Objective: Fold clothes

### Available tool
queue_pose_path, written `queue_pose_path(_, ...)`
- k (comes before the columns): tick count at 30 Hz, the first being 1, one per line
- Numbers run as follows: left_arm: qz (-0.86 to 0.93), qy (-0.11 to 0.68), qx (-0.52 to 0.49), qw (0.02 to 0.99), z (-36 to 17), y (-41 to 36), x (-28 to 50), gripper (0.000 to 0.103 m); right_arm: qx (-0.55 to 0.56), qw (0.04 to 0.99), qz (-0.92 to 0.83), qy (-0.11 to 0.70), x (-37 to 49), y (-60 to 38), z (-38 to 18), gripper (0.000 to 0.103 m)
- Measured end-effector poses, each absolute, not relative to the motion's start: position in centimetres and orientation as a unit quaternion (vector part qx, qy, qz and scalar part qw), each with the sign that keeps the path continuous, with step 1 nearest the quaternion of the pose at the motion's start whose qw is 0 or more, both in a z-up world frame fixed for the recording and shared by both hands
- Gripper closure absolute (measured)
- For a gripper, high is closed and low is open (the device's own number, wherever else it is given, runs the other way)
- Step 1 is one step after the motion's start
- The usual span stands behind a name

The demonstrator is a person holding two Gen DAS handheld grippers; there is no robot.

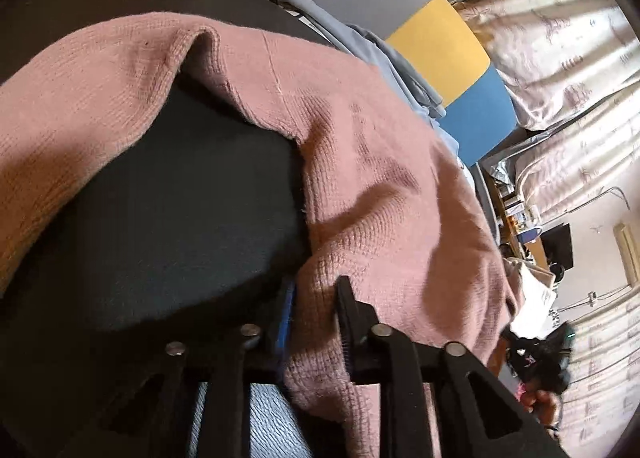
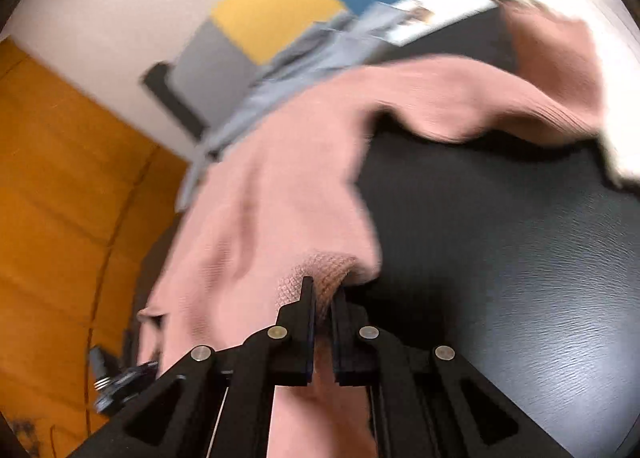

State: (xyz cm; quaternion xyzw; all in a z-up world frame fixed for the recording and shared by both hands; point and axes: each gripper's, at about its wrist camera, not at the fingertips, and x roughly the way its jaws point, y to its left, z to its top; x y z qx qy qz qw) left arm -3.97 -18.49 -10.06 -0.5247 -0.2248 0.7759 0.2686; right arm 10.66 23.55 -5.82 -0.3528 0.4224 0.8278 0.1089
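A pink knit sweater (image 1: 360, 161) is lifted and stretched above a black table (image 1: 180, 217). My left gripper (image 1: 316, 298) is shut on a bunched edge of the sweater, which fills the gap between its fingers. In the right wrist view the same pink sweater (image 2: 272, 177) hangs over the black table (image 2: 500, 258), and my right gripper (image 2: 323, 294) is shut on a folded edge of it. One sleeve (image 2: 552, 69) trails toward the far right. The right wrist view is blurred by motion.
A pale blue-grey garment (image 1: 380, 53) lies at the table's far edge, also seen in the right wrist view (image 2: 288, 69). Behind it stands a grey, yellow and blue panel (image 1: 440, 45). Curtains (image 1: 568, 69) and a cluttered desk (image 1: 524, 225) are on the right. Orange floor (image 2: 60, 197) is at the left.
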Motion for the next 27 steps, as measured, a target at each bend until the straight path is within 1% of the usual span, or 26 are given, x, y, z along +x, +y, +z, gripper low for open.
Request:
queue_pose_path(1, 0.773, -0.224, -0.528, 0.272, -9.9, -18.6, -3.5, 0.075, -0.360, 0.119, 0.817, 0.435, 11.1, 24.3, -7.1, 0.090)
queue_pose_path(2, 0.772, -0.222, -0.531, 0.271, -9.8, -18.9, -2.9, 0.074, -0.355, 0.111, 0.807, 0.459, 11.7, 24.6, -7.9, 0.082)
queue_pose_path(3, 0.770, -0.224, -0.533, 0.269, -9.7, -19.2, -2.3, 0.073, -0.350, 0.103, 0.797, 0.481, 12.2, 24.7, -8.6, 0.072)
queue_pose_path(4, 0.768, -0.232, -0.534, 0.269, -9.8, -19.5, -1.6, 0.070, -0.343, 0.092, 0.800, 0.483, 12.7, 24.3, -8.6, 0.043)
queue_pose_path(5, 0.762, -0.248, -0.533, 0.270, -9.9, -20.0, -0.8, 0.068, -0.335, 0.082, 0.803, 0.486, 13.2, 23.9, -8.5, 0.030)
queue_pose_path(6, 0.759, -0.262, -0.532, 0.269, -10.0, -19.7, -0.5, 0.066, -0.329, 0.071, 0.806, 0.487, 13.7, 23.6, -8.5, 0.024)
queue_pose_path(7, 0.759, -0.272, -0.528, 0.267, -10.1, -19.3, -0.2, 0.064, -0.334, 0.065, 0.811, 0.475, 14.2, 23.5, -8.4, 0.022)
queue_pose_path(9, 0.764, -0.285, -0.517, 0.259, -10.1, -18.5, 0.2, 0.061, -0.358, 0.053, 0.825, 0.433, 13.6, 21.8, -8.1, 0.022)
queue_pose_path(11, 0.778, -0.288, -0.500, 0.250, -9.9, -17.7, 0.8, 0.052, -0.373, 0.055, 0.843, 0.384, 12.8, 20.1, -7.6, 0.022)
queue_pose_path(12, 0.781, -0.281, -0.496, 0.254, -9.7, -17.3, 1.0, 0.052, -0.379, 0.059, 0.848, 0.366, 12.3, 19.6, -7.6, 0.023)
queue_pose_path(13, 0.782, -0.270, -0.496, 0.266, -9.6, -16.6, 1.1, 0.054, -0.385, 0.062, 0.852, 0.348, 11.8, 19.1, -7.6, 0.031)
queue_pose_path(14, 0.783, -0.257, -0.499, 0.270, -9.6, -16.1, 1.1, 0.070, -0.391, 0.064, 0.857, 0.330, 11.3, 18.6, -7.6, 0.061)
queue_pose_path(15, 0.776, -0.252, -0.509, 0.274, -9.7, -15.8, 0.9, 0.083, -0.407, 0.064, 0.858, 0.307, 10.4, 18.1, -7.9, 0.081)
queue_pose_path(16, 0.769, -0.252, -0.518, 0.279, -9.8, -15.7, 0.7, 0.090, -0.422, 0.064, 0.858, 0.286, 9.6, 17.5, -8.2, 0.090)
queue_pose_path(19, 0.777, -0.237, -0.511, 0.281, -8.5, -16.3, 0.0, 0.091, -0.418, 0.067, 0.861, 0.281, 10.2, 17.5, -7.5, 0.090)
queue_pose_path(23, 0.802, -0.203, -0.498, 0.259, -6.1, -18.9, -1.0, 0.091, -0.406, 0.054, 0.874, 0.263, 13.3, 17.8, -4.1, 0.090)
queue_pose_path(25, 0.800, -0.184, -0.513, 0.252, -6.4, -19.2, -1.4, 0.091, -0.422, 0.050, 0.870, 0.250, 14.5, 17.6, -3.3, 0.090)
queue_pose_path(27, 0.796, -0.151, -0.536, 0.240, -7.9, -18.8, -1.2, 0.090, -0.438, 0.045, 0.863, 0.248, 15.4, 17.4, -3.9, 0.090)
